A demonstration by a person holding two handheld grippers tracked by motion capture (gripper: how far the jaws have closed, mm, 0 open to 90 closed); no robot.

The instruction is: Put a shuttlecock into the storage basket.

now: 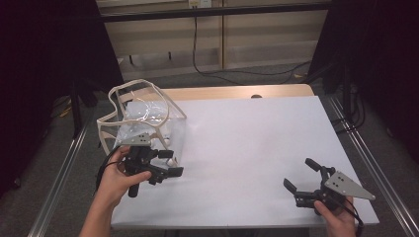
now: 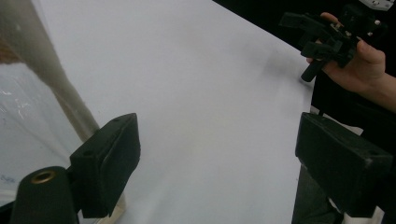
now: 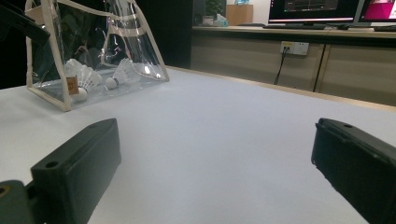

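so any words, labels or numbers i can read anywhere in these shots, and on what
None can be read.
Small orange-brown label on a shuttlecock inside the clear bag: too small and blurred to read.
Faint mark low on the bag's clear wall in the left gripper view: blurred, unreadable.
Monitor screens on the far counter: lit, text too small to read.

No writing can be read anywhere; a small brown label (image 3: 72,86) sits on one shuttlecock (image 3: 80,79) inside the clear bag (image 3: 133,44), but its print is too small to make out; the monitor screens (image 3: 317,8) in the right gripper view carry bright lines and blocks too blurred to read; faint blue marks (image 2: 5,178) on the bag's film stay illegible.
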